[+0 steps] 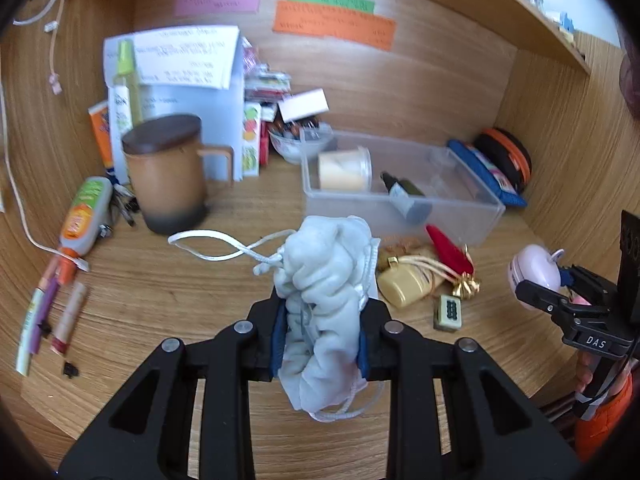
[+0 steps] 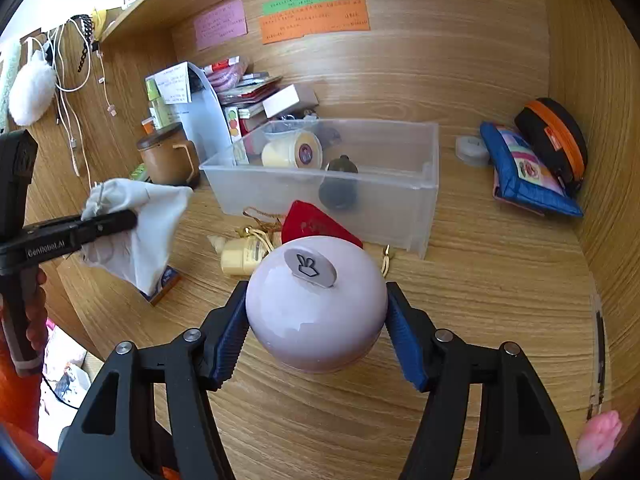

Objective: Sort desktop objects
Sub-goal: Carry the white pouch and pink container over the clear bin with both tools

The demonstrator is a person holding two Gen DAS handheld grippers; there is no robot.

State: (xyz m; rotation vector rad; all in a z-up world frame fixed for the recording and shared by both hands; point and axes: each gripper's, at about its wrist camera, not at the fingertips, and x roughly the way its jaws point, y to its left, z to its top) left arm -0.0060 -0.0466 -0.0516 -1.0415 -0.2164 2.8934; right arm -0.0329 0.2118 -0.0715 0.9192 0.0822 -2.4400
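My left gripper (image 1: 322, 332) is shut on a crumpled white drawstring pouch (image 1: 326, 276) and holds it above the wooden desk; it also shows in the right wrist view (image 2: 140, 220). My right gripper (image 2: 316, 320) is shut on a round pale pink ball-shaped gadget (image 2: 316, 308) with a grey rabbit tag; it shows in the left wrist view (image 1: 534, 270) at the right. A clear plastic bin (image 1: 400, 196) holds a cream jar (image 1: 344, 168) and a dark dropper bottle (image 1: 404, 196). In front of the bin lie a small cream bottle (image 1: 404, 284), a red cloth charm (image 1: 448, 252) and a mahjong tile (image 1: 450, 312).
A brown lidded mug (image 1: 168, 176) stands at the left with papers and boxes behind. Tubes and pens (image 1: 60, 280) lie along the left edge. A blue pouch (image 2: 524, 168) and black-orange case (image 2: 556, 136) sit at the right wall. A shelf runs overhead.
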